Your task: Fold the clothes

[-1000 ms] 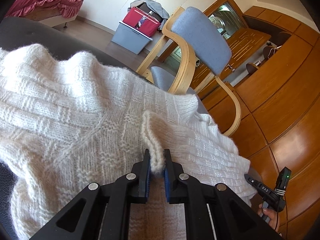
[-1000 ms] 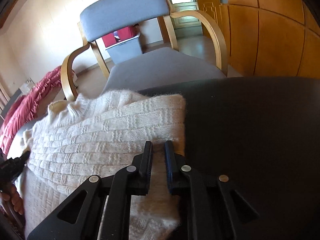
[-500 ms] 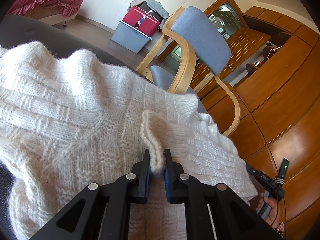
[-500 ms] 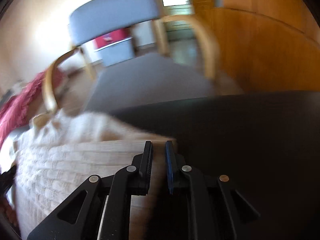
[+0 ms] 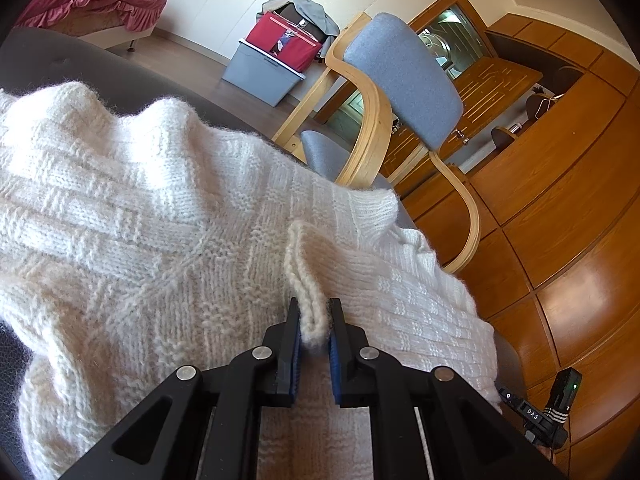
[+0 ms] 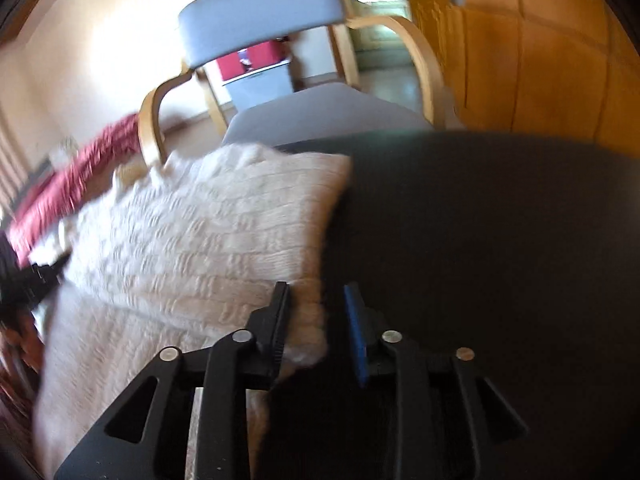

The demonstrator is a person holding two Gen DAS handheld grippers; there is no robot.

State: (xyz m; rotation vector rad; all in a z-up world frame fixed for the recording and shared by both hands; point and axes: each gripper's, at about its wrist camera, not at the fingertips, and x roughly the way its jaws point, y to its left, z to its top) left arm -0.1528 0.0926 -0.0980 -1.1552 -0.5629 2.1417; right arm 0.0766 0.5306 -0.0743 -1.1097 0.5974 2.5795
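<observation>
On dark matte table [image 6: 460,220], cream basket-weave knit sweater [image 5: 140,220], fuzzy, lies spread and partly folded. Left claw [image 5: 314,320] pinches a raised rolled edge of it. Right claw [image 6: 316,308] spread, sweater corner lying between its fingers, view blurred. Behind: bentwood chair [image 5: 400,76] with grey-blue padding, orange wood panelling.

Sweater [image 6: 192,240] on table [image 6: 480,240] (left part); chair [image 6: 320,108] apparently behind.
</observation>
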